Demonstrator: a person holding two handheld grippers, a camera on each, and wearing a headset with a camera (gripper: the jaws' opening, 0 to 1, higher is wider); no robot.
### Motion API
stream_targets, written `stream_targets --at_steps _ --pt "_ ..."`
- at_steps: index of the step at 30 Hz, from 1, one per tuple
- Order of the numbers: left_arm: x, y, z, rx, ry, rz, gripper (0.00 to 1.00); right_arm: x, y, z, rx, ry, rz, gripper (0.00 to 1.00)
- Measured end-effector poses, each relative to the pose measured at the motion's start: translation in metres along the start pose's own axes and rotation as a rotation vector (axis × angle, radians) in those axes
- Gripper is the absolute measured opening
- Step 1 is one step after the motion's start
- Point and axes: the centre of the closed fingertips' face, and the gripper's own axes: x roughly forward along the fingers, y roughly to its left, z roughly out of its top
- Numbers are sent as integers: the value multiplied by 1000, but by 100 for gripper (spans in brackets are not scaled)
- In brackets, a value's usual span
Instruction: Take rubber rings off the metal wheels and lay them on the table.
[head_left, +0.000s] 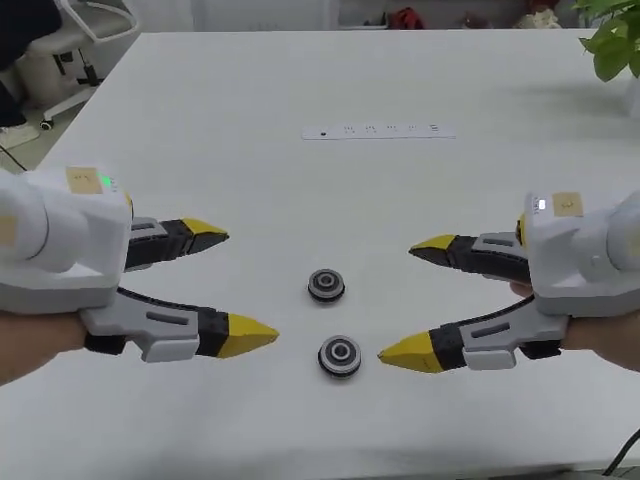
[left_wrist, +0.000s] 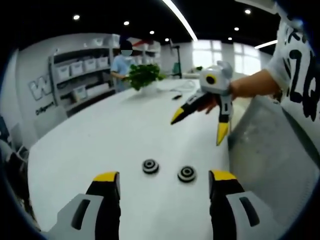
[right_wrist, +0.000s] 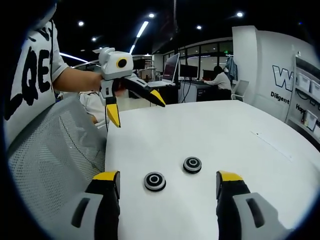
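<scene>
- Two metal wheels are seen flat on the white table (head_left: 300, 190): the farther wheel (head_left: 326, 285) and the nearer wheel (head_left: 340, 356), close together but not touching.
- The dark rubber rings (head_left: 311, 287) are seated around the wheels; none is laid on the table.
- The left gripper (head_left: 238, 285) is held to the left of the wheels. Its jaws are spread wide with nothing between them, and the yellow tips are pointed inward.
- The right gripper (head_left: 412, 298) is held to the right, its jaws likewise spread wide and empty.
- Both wheels lie between the two grippers and are touched by neither. The nearer wheel is found just beside the lower tip of the right gripper, with a small gap between them.
- In each gripper view the two wheels are seen ahead of that gripper's tips, within the span of its open jaws.
- A socket strip (head_left: 378, 131) is set into the table farther back, well apart from the wheels.
</scene>
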Motion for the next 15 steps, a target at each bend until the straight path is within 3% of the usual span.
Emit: stream_targets --at_steps 15 --pt "13 -1 -5 -8 13 -27 72 14 1 -16 -7 39 43 70"
